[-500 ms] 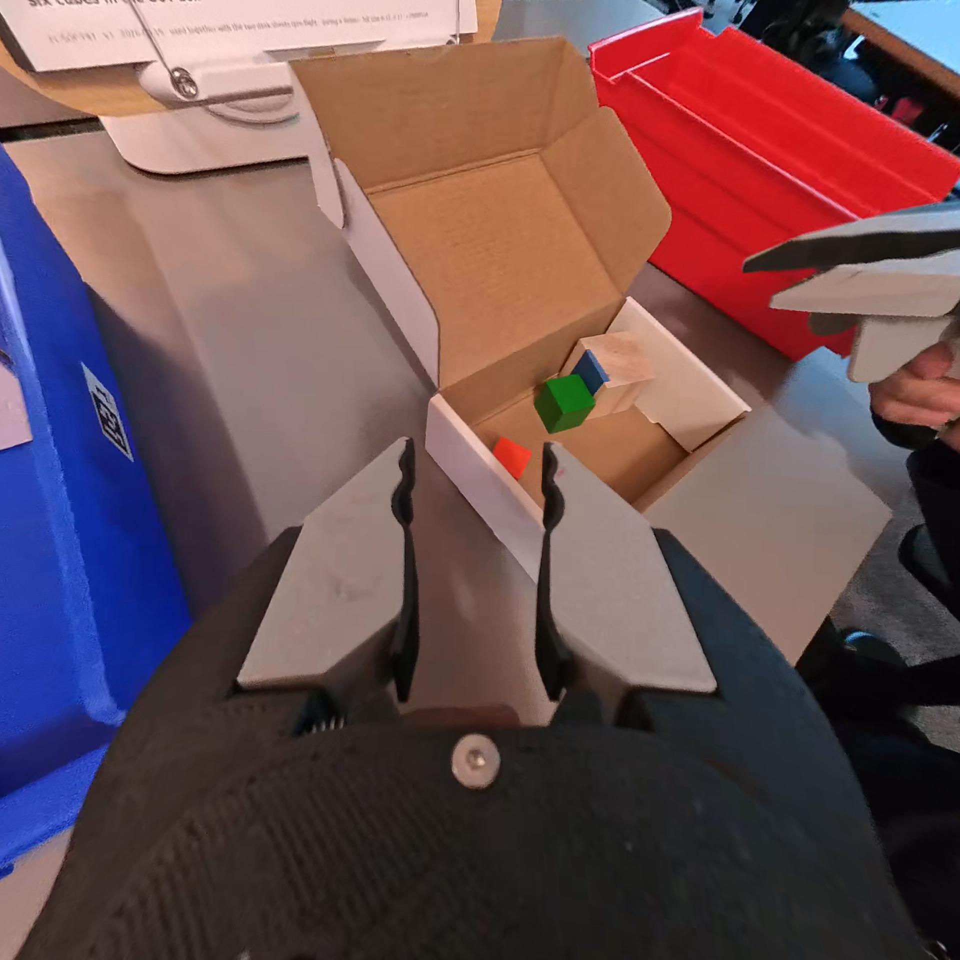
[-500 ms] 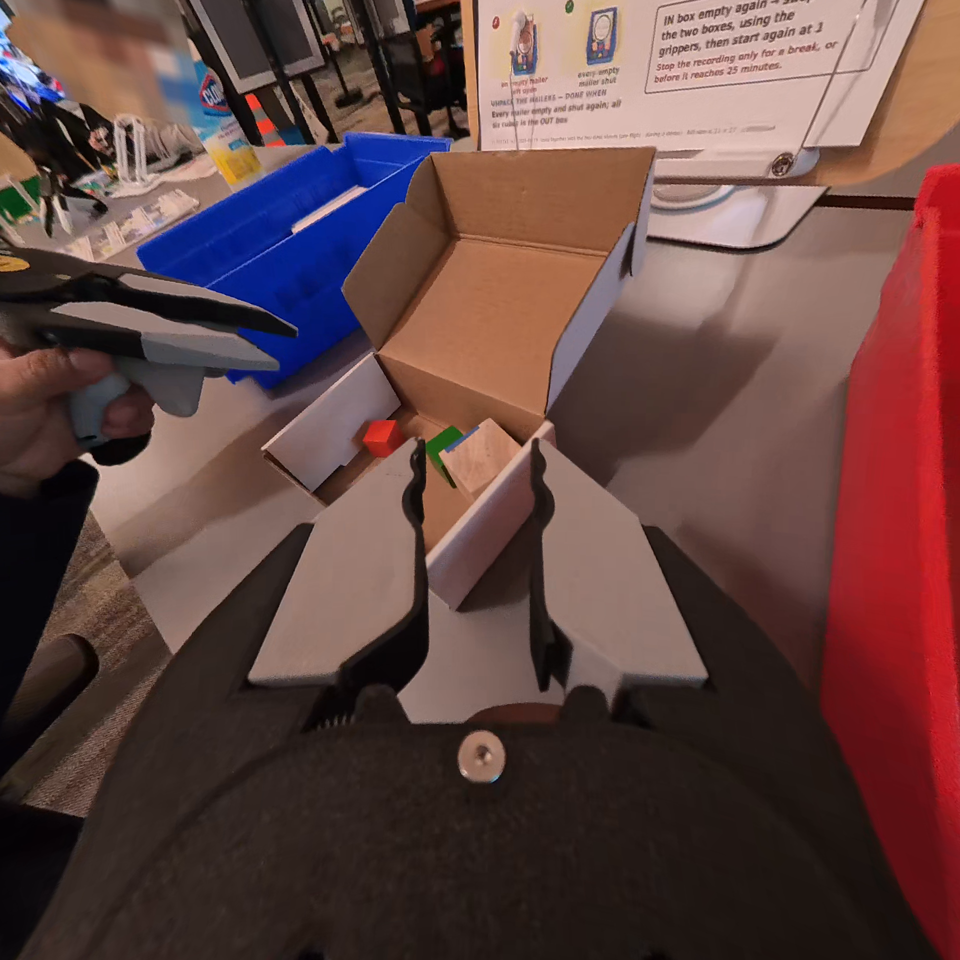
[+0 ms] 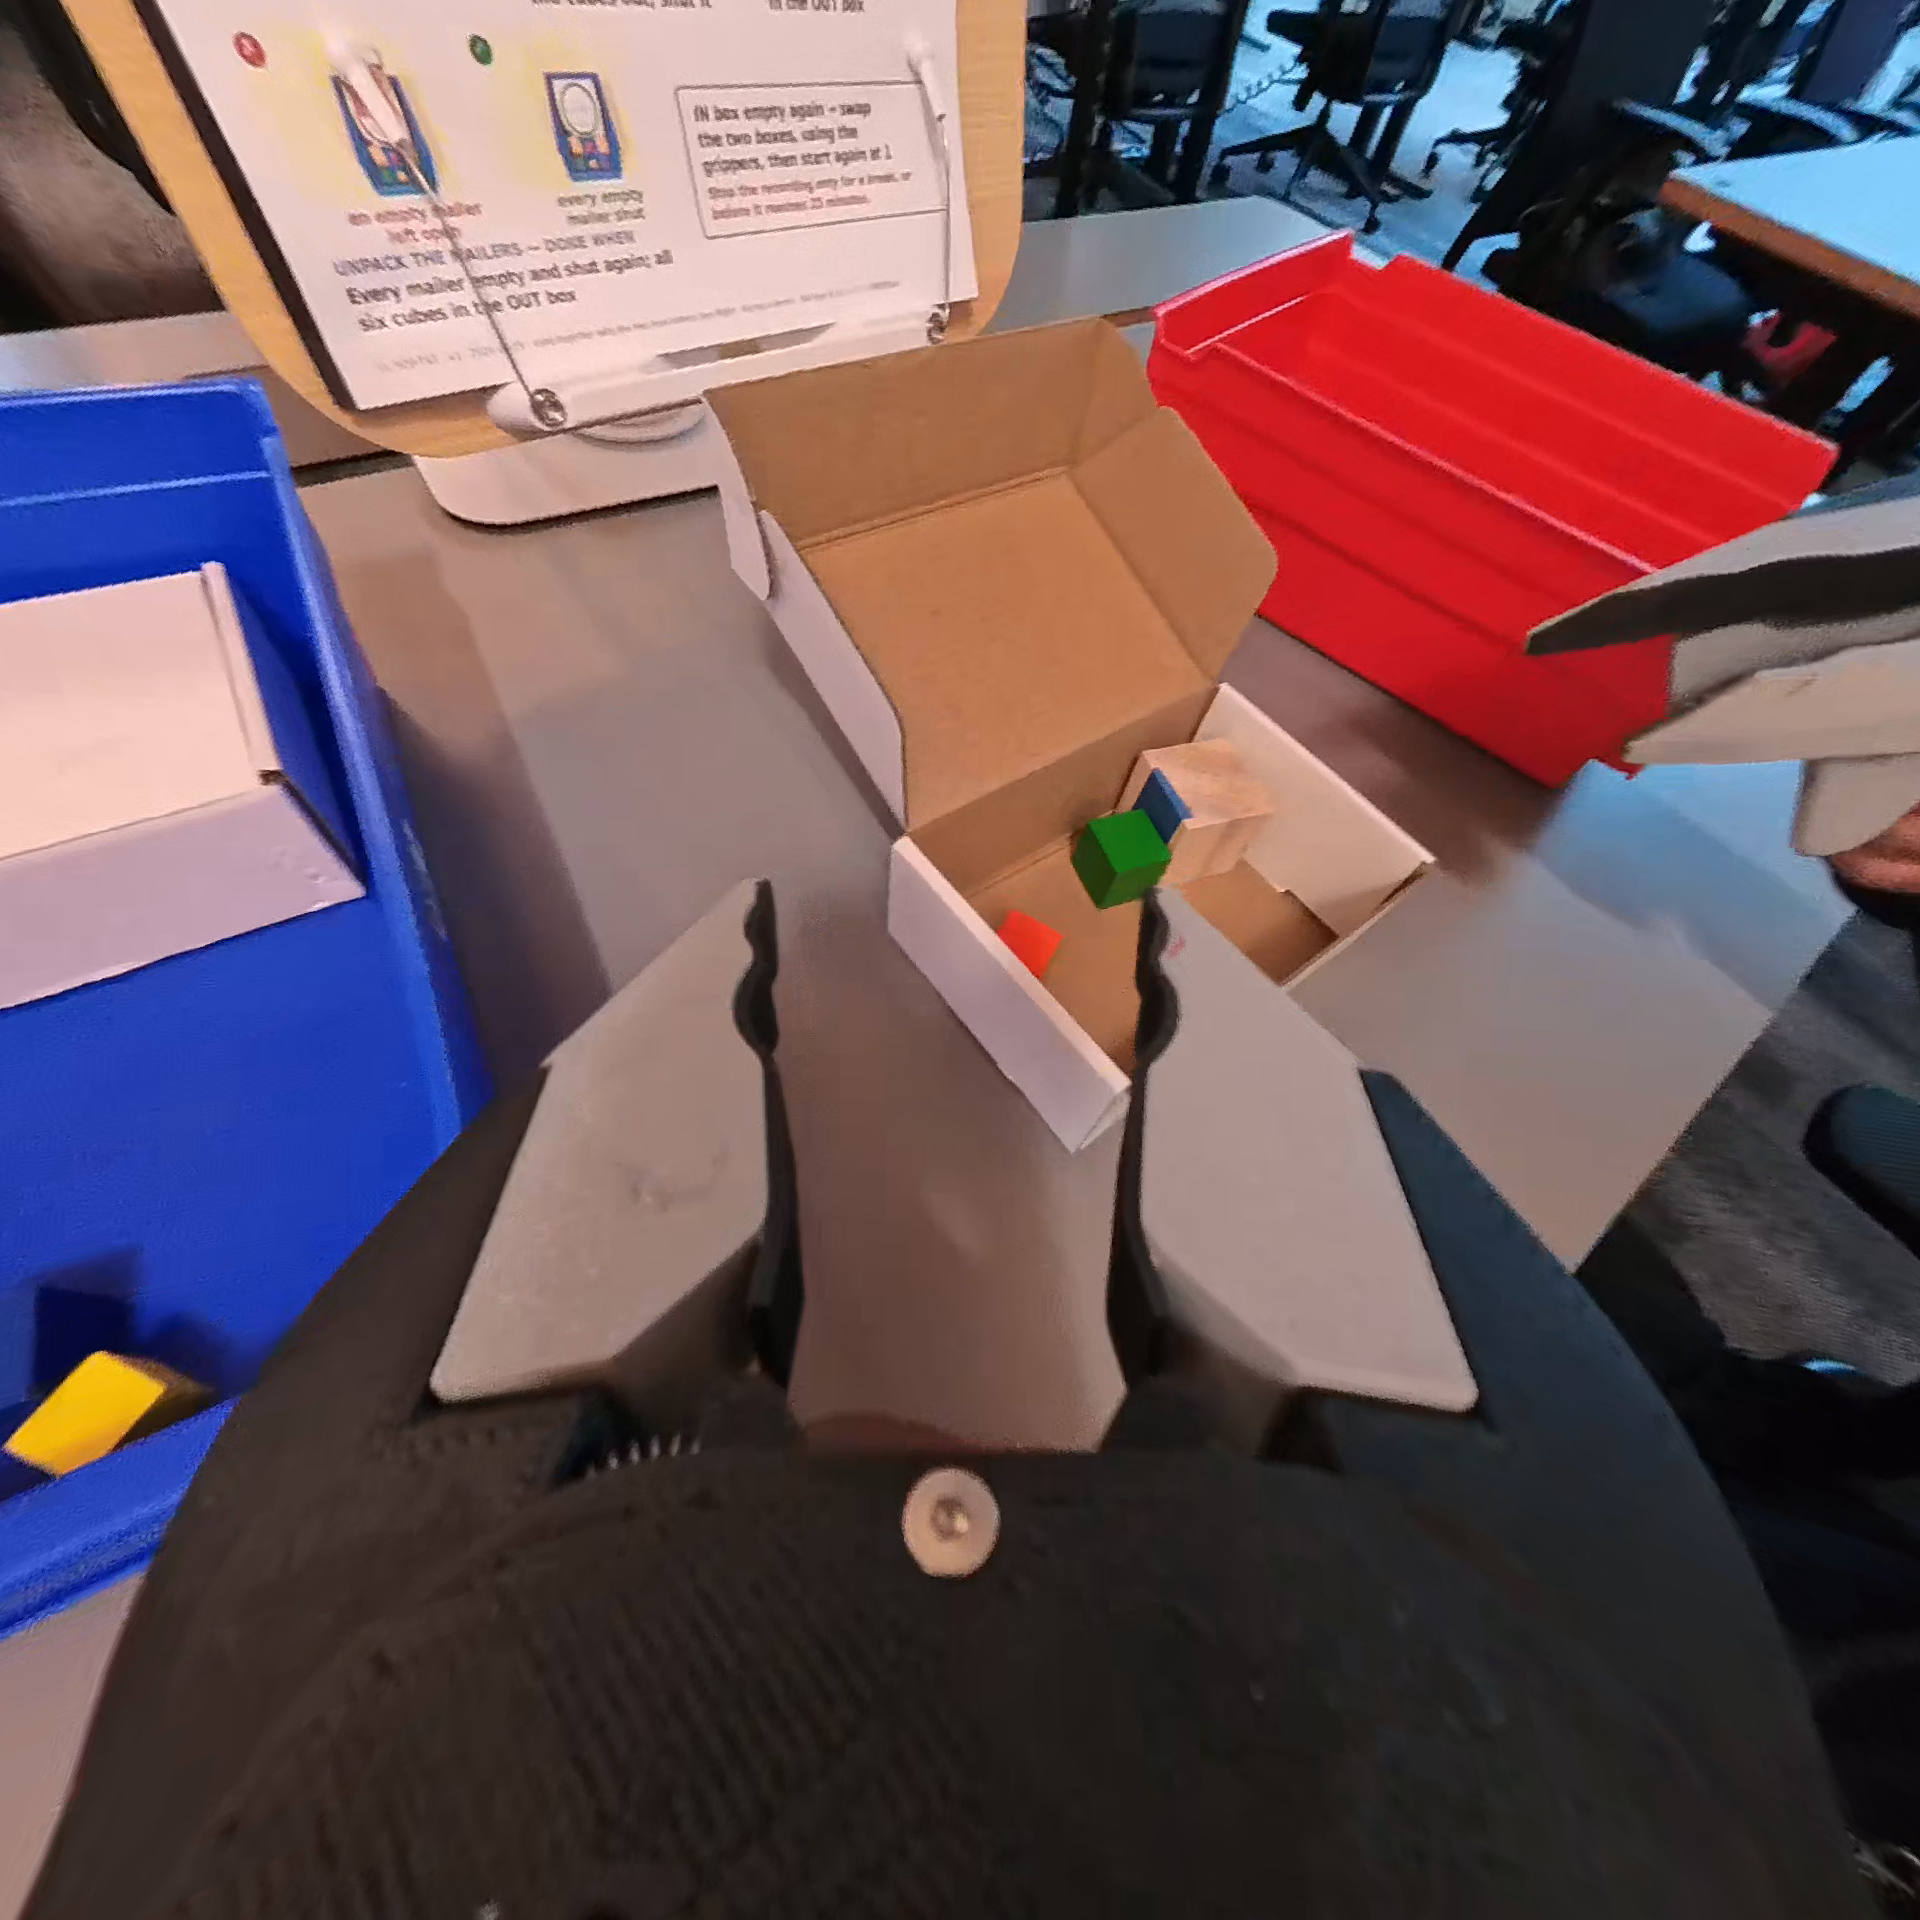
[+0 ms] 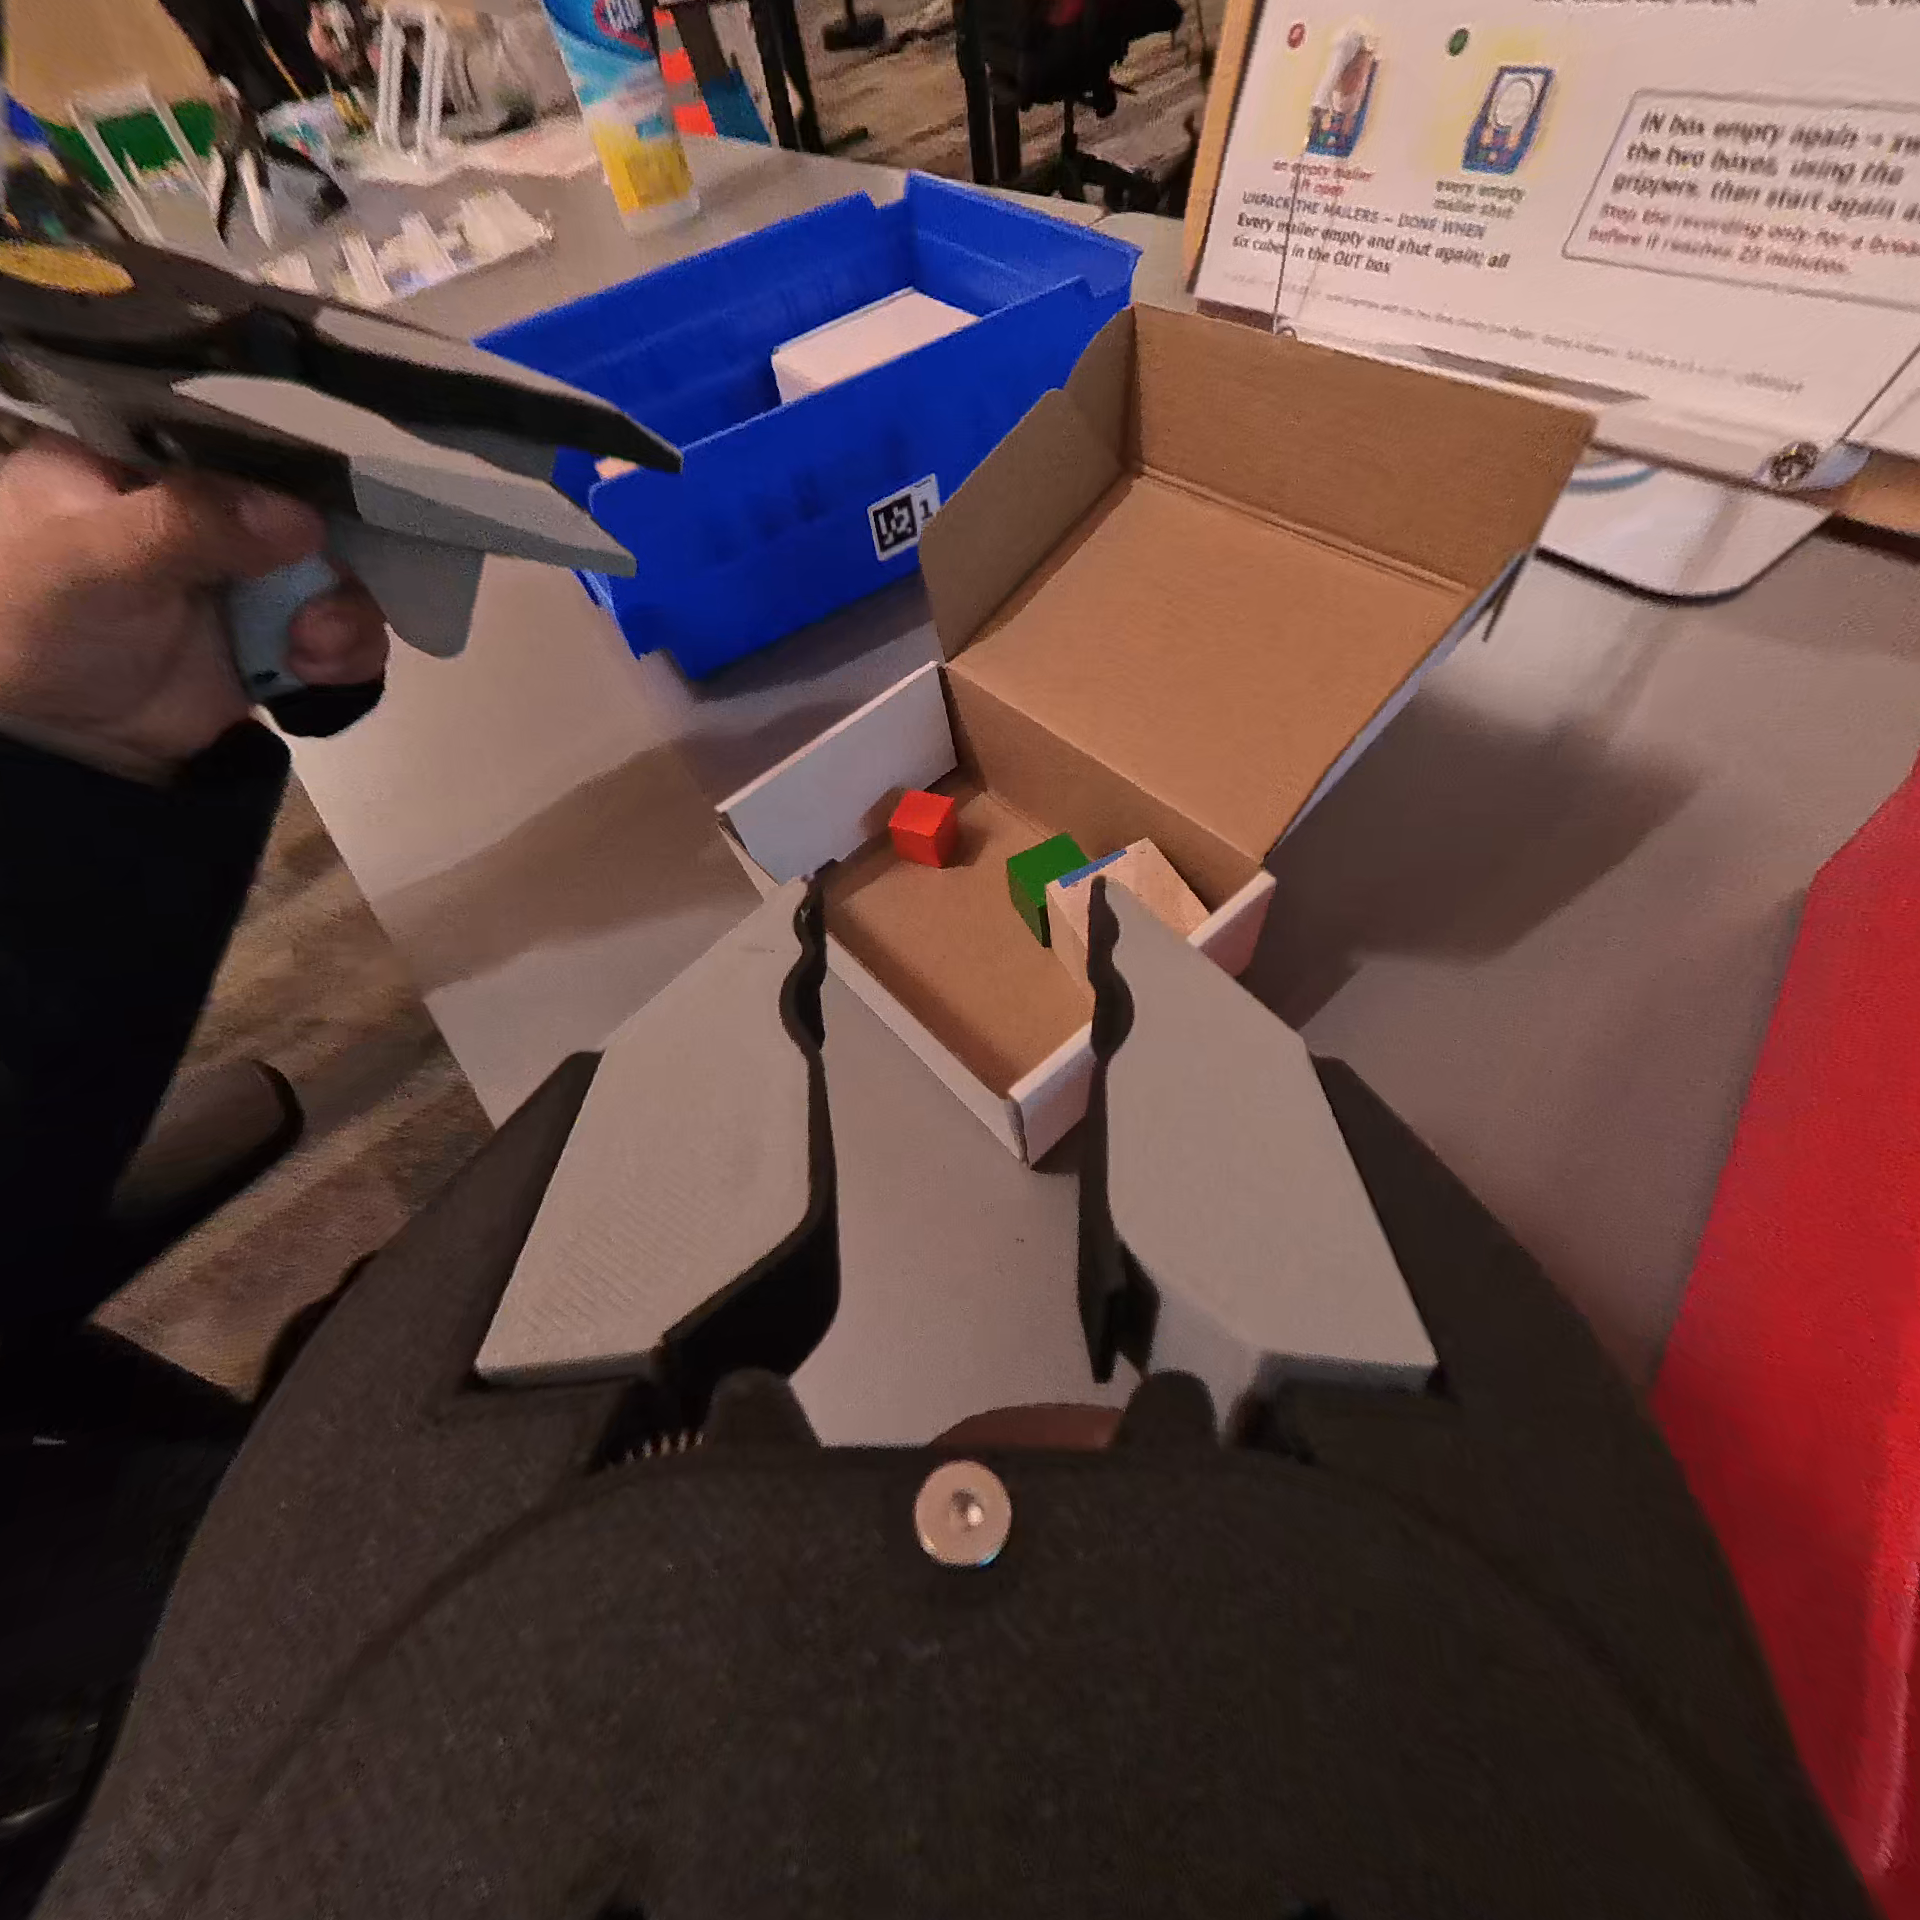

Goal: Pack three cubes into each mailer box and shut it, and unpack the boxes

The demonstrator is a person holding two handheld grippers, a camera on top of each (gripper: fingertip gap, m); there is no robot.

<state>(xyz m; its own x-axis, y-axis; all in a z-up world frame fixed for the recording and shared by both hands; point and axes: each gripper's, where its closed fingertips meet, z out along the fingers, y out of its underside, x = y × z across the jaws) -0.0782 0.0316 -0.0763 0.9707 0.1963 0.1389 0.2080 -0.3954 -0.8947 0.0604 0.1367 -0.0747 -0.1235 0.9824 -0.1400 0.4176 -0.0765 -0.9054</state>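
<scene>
An open white mailer box [image 3: 992, 1013] stands on the table with its lid upright. Inside lie a red cube [image 3: 1029, 940], a green cube [image 3: 1120, 857] and a blue cube [image 3: 1162, 805], the blue one partly hidden by a folded-in side flap. My left gripper [image 3: 956, 914] is open and empty, just short of the box's near left wall. In the right wrist view the box [image 4: 842, 779] holds the red cube [image 4: 923, 826] and green cube [image 4: 1039, 878]. My right gripper [image 4: 951, 904] is open and empty over the box's near corner.
A blue bin [image 3: 208, 1039] on the left holds a closed white mailer box [image 3: 125, 748] and a yellow cube [image 3: 94, 1408]. A red bin [image 3: 1455, 499] stands on the right. An instruction sheet on a stand [image 3: 582, 177] is behind the box. The table edge runs at the near right.
Both grippers have drawn back and up from the box, and their jaws have opened wider. The right gripper no longer straddles the box's side wall. The cubes have not moved.
</scene>
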